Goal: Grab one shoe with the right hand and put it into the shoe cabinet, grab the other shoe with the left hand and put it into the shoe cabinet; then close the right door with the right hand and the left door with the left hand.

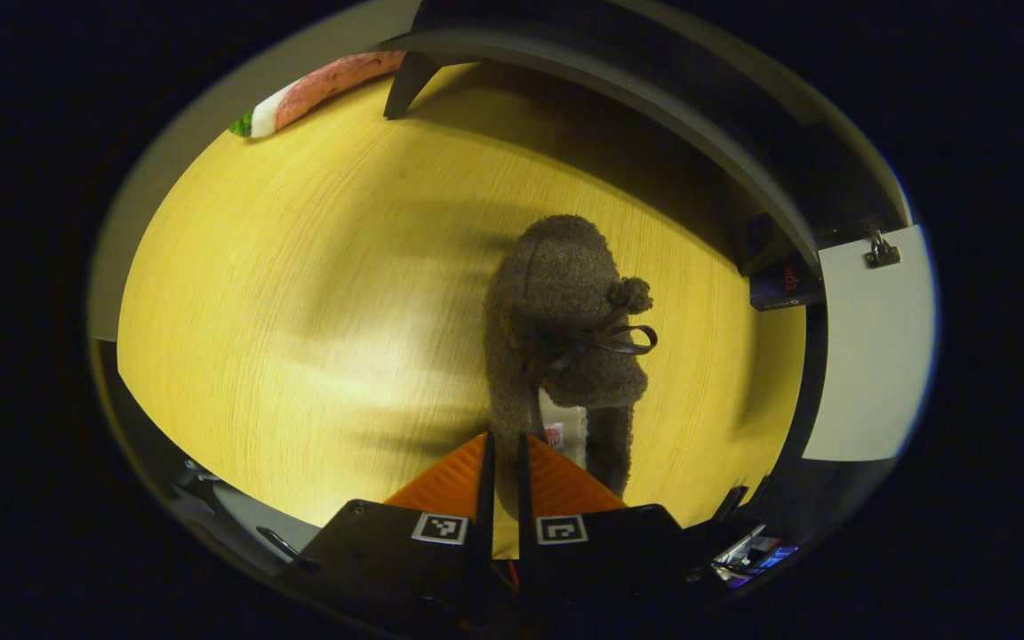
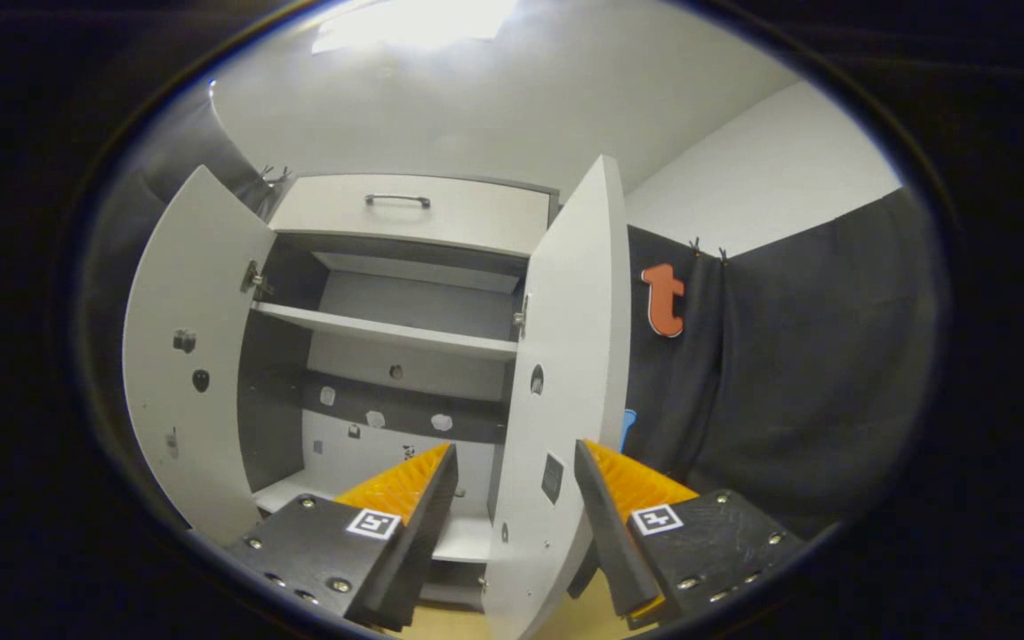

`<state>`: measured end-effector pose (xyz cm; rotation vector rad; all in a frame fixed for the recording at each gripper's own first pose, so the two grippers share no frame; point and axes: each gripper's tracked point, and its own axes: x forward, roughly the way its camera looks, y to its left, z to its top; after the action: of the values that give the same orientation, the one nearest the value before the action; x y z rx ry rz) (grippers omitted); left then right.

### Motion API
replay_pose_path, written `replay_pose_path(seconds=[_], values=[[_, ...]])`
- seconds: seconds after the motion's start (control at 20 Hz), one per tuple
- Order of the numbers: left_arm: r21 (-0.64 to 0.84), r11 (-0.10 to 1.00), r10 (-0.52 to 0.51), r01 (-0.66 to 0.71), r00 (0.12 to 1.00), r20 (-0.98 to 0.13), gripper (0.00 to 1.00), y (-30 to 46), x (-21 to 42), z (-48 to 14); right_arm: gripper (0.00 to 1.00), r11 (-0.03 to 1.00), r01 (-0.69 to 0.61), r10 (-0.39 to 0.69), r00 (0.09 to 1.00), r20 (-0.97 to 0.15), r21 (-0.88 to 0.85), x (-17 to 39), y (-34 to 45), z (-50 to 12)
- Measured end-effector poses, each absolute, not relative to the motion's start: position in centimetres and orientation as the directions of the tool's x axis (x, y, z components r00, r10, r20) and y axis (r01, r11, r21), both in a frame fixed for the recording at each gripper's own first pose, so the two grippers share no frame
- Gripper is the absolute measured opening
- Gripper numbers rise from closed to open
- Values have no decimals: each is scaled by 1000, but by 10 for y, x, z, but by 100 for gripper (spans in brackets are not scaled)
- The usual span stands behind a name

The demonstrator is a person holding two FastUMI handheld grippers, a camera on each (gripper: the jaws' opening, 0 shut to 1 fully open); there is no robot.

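Now the left tongs (image 1: 503, 444) pinch the shoe (image 1: 565, 329); the right tongs (image 2: 512, 462) gape wide around the right door (image 2: 565, 356).

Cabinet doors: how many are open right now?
2. The left door is swung wide at the cabinet's left; the right door stands edge-on between the right gripper's open fingers. No others seen.

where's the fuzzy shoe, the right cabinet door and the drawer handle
fuzzy shoe (image 1: 556, 293): left gripper view, on its toe cap.
right cabinet door (image 2: 565, 356): right gripper view, on its inner face.
drawer handle (image 2: 397, 200): right gripper view, mid-bar.
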<state>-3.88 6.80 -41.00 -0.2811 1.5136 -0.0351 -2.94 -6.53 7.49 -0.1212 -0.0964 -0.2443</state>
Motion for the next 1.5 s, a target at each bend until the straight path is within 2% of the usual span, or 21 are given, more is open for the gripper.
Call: replay_pose_path(seconds=[0.05, 0.1, 0.3, 0.4, 0.45, 0.65, 0.8, 0.85, 0.9, 0.95, 1.0, 1.1, 1.15, 1.25, 1.35, 1.5], values=[[-205, 966, -198, -157, 62, -978, 23, 67, -39, -411, 79, 962, 248, -236, 966, 110, -111, -29, -65, 75], [-206, 964, -199, -167, 58, -978, 26, 67, -39, -411, 79, 962, 247, -234, 966, 114, -117, -29, -65, 75], [-192, 968, -183, -159, 73, -980, 27, 71, -37, -407, 79, 964, 234, -217, 967, 131, -129, -28, -59, 79], [-207, 966, -196, -157, 87, -977, 33, 69, -34, -400, 79, 963, 232, -213, 967, 140, -136, -27, -56, 81], [-229, 959, -217, -165, 85, -972, 48, 63, -36, -402, 79, 964, 227, -208, 968, 142, -137, -27, -54, 82], [-220, 962, -213, -162, 59, -975, 71, 59, -39, -408, 79, 968, 210, -193, 972, 130, -134, -23, -49, 77], [-201, 968, -198, -152, 32, -980, 72, 58, -44, -427, 79, 969, 207, -190, 974, 126, -134, -25, -48, 77], [-201, 968, -200, -154, 19, -980, 66, 58, -49, -434, 79, 969, 207, -190, 974, 125, -135, -26, -48, 77], [-231, 960, -231, -157, 17, -973, 70, 52, -52, -439, 79, 969, 208, -192, 973, 126, -136, -26, -49, 77], [-244, 957, -242, -156, 32, -970, 51, 52, -51, -440, 79, 968, 211, -194, 973, 127, -137, -28, -49, 78], [-263, 952, -260, -157, 42, -965, 36, 52, -49, -440, 79, 967, 212, -195, 972, 128, -138, -29, -50, 78], [-293, 938, -287, -183, 59, -956, 27, 57, -49, -437, 79, 966, 216, -198, 971, 132, -140, -31, -51, 78], [-297, 930, -288, -216, 73, -955, 13, 62, -46, -437, 79, 966, 217, -199, 971, 134, -140, -32, -52, 79], [-289, 929, -283, -231, 62, -957, 1, 63, -46, -433, 79, 968, 212, -194, 972, 132, -137, -32, -50, 79], [-271, 941, -262, -202, 69, -963, 1, 67, -43, -426, 79, 969, 207, -189, 973, 131, -133, -31, -50, 78], [-329, 929, -308, -169, 142, -941, 1, 65, -29, -412, 79, 971, 203, -186, 974, 131, -128, -31, -49, 77]])
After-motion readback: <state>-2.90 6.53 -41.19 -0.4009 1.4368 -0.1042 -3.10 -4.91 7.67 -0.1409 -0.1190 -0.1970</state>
